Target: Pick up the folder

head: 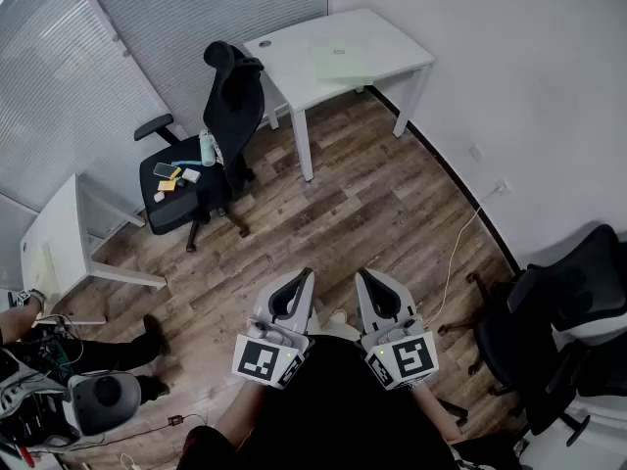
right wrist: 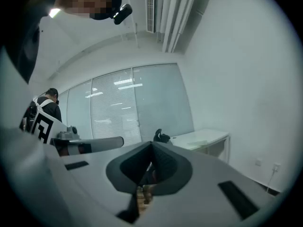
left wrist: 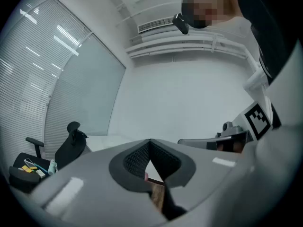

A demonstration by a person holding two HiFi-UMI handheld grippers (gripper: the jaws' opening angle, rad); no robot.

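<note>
- The left grey tool [head: 305, 276] and the right grey tool [head: 363, 276] both have their jaws closed together, empty, above the wooden floor [head: 372, 204].
- The pale green flat folder [head: 339, 64] lies on the white desk [head: 397, 52], well apart from both.

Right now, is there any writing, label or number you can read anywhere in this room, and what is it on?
None can be read.
Left gripper and right gripper: square marker patterns, no letters.
Folder on the desk: small mark, too small.
Items on the chair: too small.
</note>
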